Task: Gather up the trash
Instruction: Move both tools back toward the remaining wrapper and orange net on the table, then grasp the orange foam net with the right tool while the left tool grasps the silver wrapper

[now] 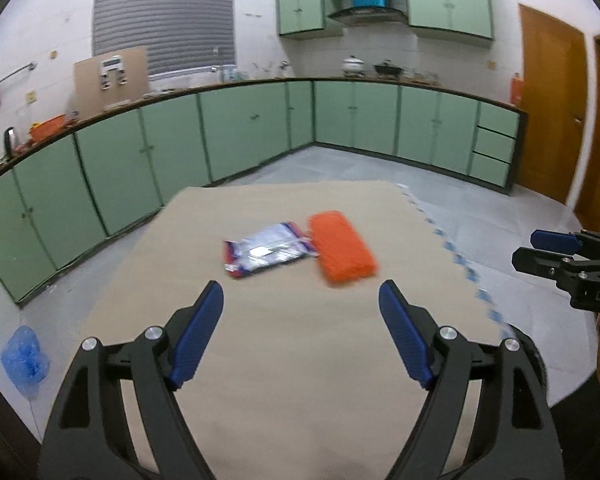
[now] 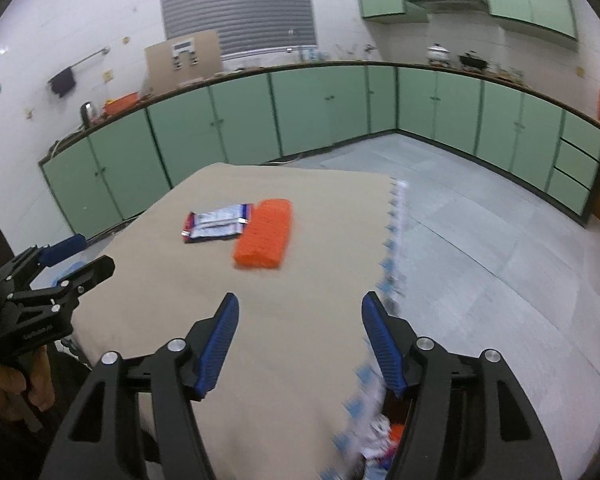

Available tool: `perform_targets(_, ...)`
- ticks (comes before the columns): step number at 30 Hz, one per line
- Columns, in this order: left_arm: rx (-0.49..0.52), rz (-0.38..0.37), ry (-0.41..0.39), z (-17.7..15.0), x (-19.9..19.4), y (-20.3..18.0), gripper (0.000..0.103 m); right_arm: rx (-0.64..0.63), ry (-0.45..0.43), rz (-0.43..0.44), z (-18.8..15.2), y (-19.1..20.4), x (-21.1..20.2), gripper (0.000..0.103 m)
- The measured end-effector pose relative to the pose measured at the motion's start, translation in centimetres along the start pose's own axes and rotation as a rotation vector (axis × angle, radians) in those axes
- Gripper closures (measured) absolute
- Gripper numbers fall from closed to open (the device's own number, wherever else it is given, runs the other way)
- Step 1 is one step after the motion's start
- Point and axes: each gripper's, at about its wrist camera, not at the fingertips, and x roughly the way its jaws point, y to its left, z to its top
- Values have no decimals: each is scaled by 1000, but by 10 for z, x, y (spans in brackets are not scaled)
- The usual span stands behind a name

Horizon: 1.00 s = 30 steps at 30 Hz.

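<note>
Left wrist view: our left gripper [image 1: 300, 332] has its blue pads spread wide with nothing between them, hanging over the near part of the beige table [image 1: 260, 380]. Two pieces of trash lie mid-table, ahead of the fingers: a crinkled foil wrapper [image 1: 268, 250], silver-white with red and blue ends, and just beside it on the right an orange packet [image 1: 342, 250], edges touching or nearly so, blur makes it hard to say. The right gripper [image 1: 540, 250] shows at the right edge, out past the table side, also empty

We judge the wrapper as very light, thin, floppy and slick; lying flat it gives little to bite on. Best bet is a raised crinkle or one of the sealed ends, pads coming in low across the short side. It may skate on the smooth top if pushed

Right wrist view: right gripper [image 2: 300, 344] is open, a bit narrower than the left, nothing held. Same wrapper [image 2: 216, 222] and orange packet [image 2: 265, 234] sit ahead and slightly left. The packet looks thicker, block-shaped, with a ribbed or textured face; we read it as soft but with body, light, easy to pinch across its narrow width. Left gripper [image 2: 80, 256] shows at the left edge, a hand [image 2: 8, 384] on its handle. Colourful scraps [image 2: 380, 436] sit low beside the table, possibly a bin; too blurred to confirm
</note>
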Motion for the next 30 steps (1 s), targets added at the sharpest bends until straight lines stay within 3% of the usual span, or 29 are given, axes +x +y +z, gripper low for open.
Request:
perform_targets(6,-20,39,-23,5,28,41,25,-25,30,27,19,29,72,37)
perform_targets(14,-12,35,-6,11,89,69,25,-3,110,-30,30,45,170,35)
perform_targets(21,-5,3,52,7,129,81,25,5,169,-88,37,44,212,29)
perform_targets(25,-5,0,76,7,142,87,25,4,226,-72,34,42,232,29)
perform_targets(27,-5,2,86,8,146,89,25,-7,223,-77,33,43,232,34)
perform_targets(29,-21,0,100,9,152,92,25,-29,219,-73,35,43,231,68)
perform_targets(30,-27,-1,107,9,154,93,25,-37,222,-68,36,41,231,78)
